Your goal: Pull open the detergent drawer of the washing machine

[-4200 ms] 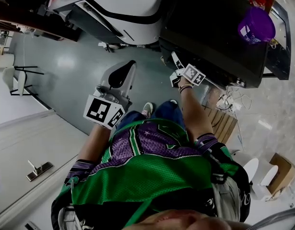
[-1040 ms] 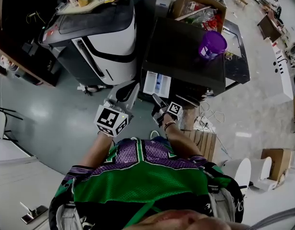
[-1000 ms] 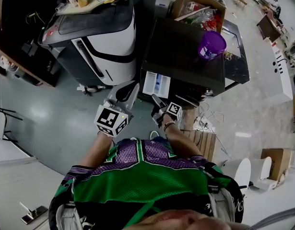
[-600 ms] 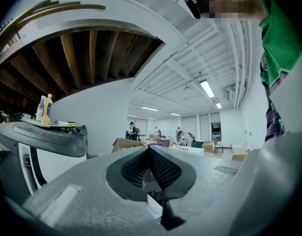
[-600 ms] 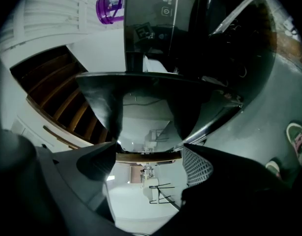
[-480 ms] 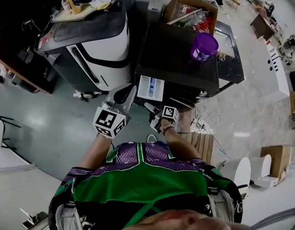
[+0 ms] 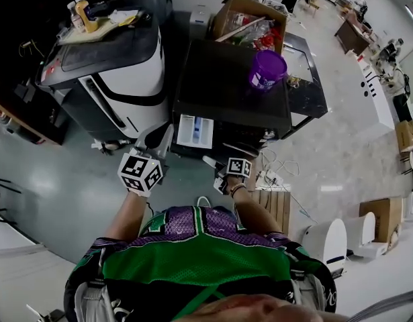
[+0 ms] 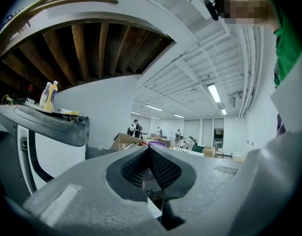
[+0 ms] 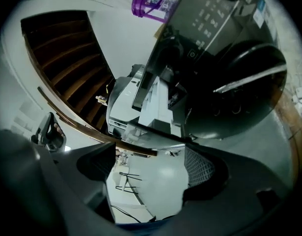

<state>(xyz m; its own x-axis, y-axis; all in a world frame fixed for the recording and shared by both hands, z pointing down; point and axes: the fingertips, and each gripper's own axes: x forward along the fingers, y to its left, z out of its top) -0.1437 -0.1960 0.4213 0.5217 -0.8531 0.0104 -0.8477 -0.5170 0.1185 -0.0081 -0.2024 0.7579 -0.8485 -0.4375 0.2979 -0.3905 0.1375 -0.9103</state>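
Note:
The black washing machine (image 7: 233, 86) stands ahead of me. Its white detergent drawer (image 7: 195, 130) sticks out of the front at the upper left, pulled open. In the right gripper view the drawer (image 9: 158, 100) juts from the panel beside the round door (image 9: 239, 87). My right gripper (image 7: 216, 168) hangs below and right of the drawer, apart from it; its jaws (image 9: 151, 168) stand open and hold nothing. My left gripper (image 7: 160, 134) hovers left of the drawer, and its pads (image 8: 149, 154) are pressed together with nothing between them.
A purple tub (image 7: 266, 70) sits on the washer's top. A white and grey machine (image 7: 119, 66) with bottles (image 7: 85, 12) on it stands to the left. A cardboard box (image 7: 246, 19) is behind, a wooden pallet (image 7: 273, 203) and cables (image 7: 280, 170) to the right.
Four seconds ago my right gripper was at the washer's front and no drawer showed; since one second ago the drawer stands out. Both grippers and I have drawn back from the machine.

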